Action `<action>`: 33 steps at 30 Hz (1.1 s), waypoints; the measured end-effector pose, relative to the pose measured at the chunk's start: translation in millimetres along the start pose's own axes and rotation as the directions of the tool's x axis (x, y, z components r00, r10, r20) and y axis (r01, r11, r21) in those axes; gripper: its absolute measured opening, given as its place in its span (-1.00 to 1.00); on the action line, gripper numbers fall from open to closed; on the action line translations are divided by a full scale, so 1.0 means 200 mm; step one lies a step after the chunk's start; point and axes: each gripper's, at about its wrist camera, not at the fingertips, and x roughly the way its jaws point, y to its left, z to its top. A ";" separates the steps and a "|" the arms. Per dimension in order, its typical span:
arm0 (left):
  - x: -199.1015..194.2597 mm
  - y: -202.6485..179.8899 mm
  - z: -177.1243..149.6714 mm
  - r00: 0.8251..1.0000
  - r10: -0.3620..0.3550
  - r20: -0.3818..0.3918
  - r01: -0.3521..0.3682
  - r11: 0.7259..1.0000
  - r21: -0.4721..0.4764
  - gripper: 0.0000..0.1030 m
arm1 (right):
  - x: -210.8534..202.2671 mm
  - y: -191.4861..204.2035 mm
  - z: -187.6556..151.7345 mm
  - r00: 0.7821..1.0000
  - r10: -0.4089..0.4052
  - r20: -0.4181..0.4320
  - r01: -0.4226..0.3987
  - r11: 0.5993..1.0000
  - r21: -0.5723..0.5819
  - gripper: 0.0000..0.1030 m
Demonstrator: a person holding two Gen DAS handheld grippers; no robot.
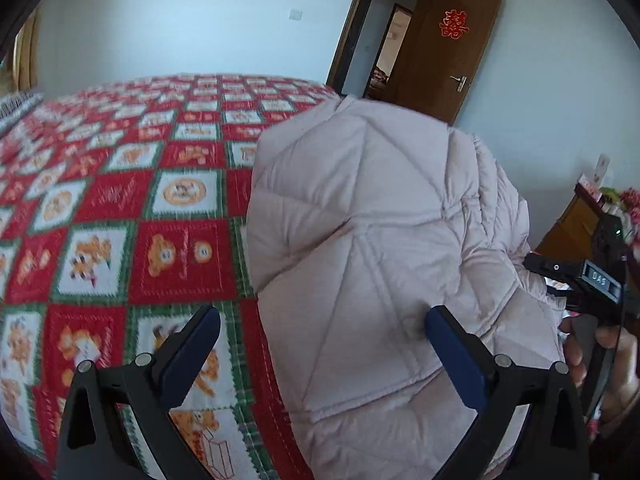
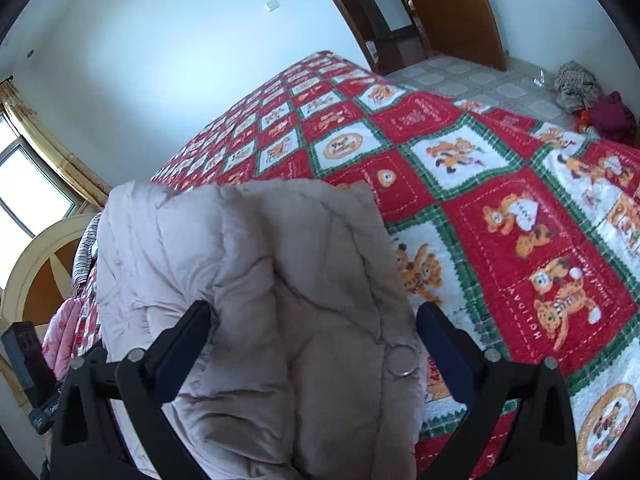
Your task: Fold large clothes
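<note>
Lying on the bed (image 1: 120,208) with its red checked quilt: the puffy pale coat (image 1: 380,240), long axis running away. Left gripper (image 1: 320,344) and right gripper (image 2: 312,336) both gaping wide (gripping nothing), hovering at its near end, equally close.

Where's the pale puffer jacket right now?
The puffer jacket lies on the red checked bedspread, between the open fingers of both grippers, filling the centre of each wrist view.

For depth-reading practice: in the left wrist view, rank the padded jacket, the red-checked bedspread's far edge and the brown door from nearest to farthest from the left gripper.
1. Padded jacket, just ahead of the left gripper.
2. Bedspread's far edge, beyond, left.
3. Brown door, back wall, upper right.
</note>
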 end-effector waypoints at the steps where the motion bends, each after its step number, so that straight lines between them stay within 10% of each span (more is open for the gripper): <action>1: 0.02 0.04 -0.01 0.999 -0.034 -0.013 0.034 0.998 -0.045 0.99 | 0.03 -0.01 0.00 0.999 0.022 -0.024 -0.022 1.000 0.012 1.00; 8: 0.19 -0.02 -0.02 0.979 -0.198 -0.050 0.193 0.977 -0.088 0.99 | 0.14 -0.03 -0.02 0.980 0.159 -0.116 -0.157 0.987 0.025 0.90; 12: 0.18 -0.11 -0.01 0.976 -0.214 -0.043 0.213 0.977 -0.025 0.94 | 0.19 -0.04 -0.04 0.935 0.299 -0.189 -0.285 0.953 0.100 0.24; 19: -0.09 -0.21 -0.03 0.990 -0.140 0.024 0.136 0.983 0.121 0.26 | 0.13 0.07 -0.13 0.913 0.384 -0.138 -0.370 0.922 0.116 -0.38; 33: -0.86 0.11 -0.20 0.981 0.120 0.150 -0.139 0.983 0.123 0.23 | 0.16 0.93 -0.45 0.785 0.563 -0.258 -0.580 0.815 0.015 -0.45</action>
